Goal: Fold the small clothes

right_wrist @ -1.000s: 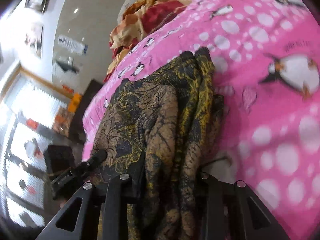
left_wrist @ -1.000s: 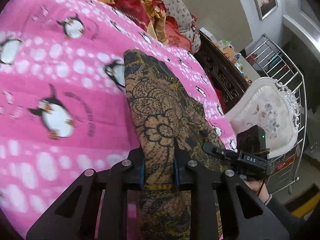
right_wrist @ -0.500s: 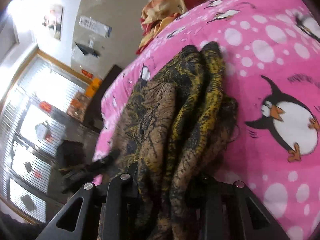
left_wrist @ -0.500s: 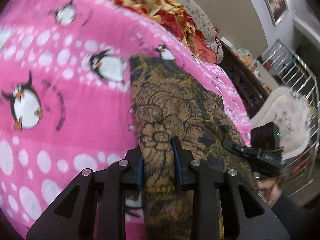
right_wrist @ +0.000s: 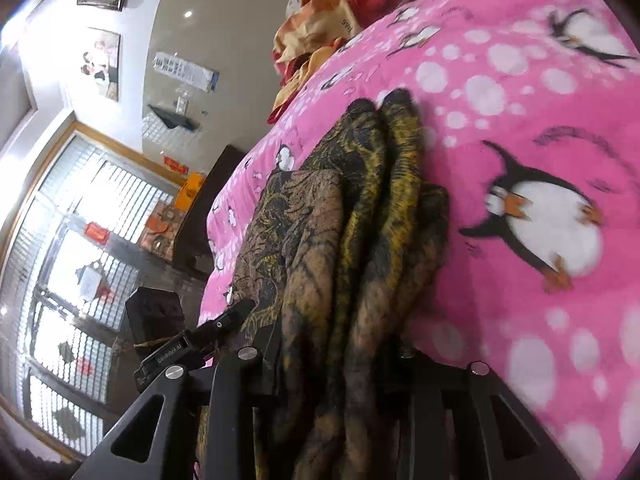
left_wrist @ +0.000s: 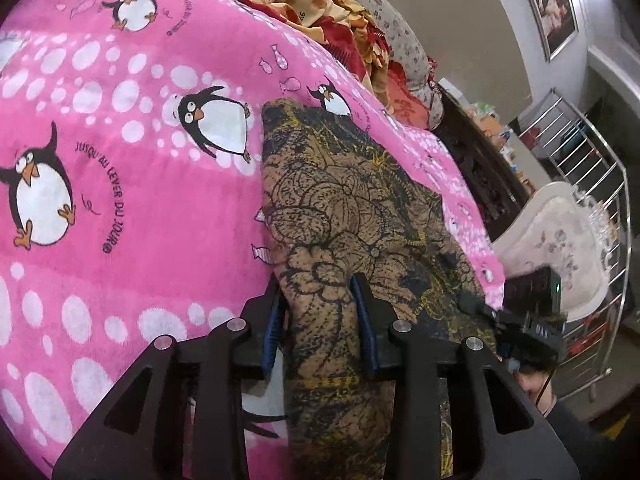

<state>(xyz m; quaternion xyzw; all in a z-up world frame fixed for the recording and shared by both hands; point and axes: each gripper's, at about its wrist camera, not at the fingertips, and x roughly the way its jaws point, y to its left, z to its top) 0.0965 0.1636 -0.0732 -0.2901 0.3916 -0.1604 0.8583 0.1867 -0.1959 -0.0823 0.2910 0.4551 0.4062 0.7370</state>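
Note:
A small brown, black and yellow flower-print garment (left_wrist: 352,208) lies on a pink penguin blanket (left_wrist: 120,160). My left gripper (left_wrist: 322,312) is shut on its near edge, the cloth bunched between the blue pads. In the right wrist view the same garment (right_wrist: 360,220) shows in long folds, and my right gripper (right_wrist: 340,344) is shut on its bunched end. Each gripper shows in the other's view, the right one in the left wrist view (left_wrist: 528,320), the left one in the right wrist view (right_wrist: 192,340).
A red and yellow quilt (left_wrist: 320,4) is piled at the far end of the bed. A white chair (left_wrist: 560,240) and a metal rack (left_wrist: 592,168) stand beyond the bed's right side. A dark wooden cabinet (left_wrist: 480,160) is behind.
Both grippers have moved forward over the blanket with the garment held. The cloth lies lower and flatter on the bed, reaching further toward the quilt.

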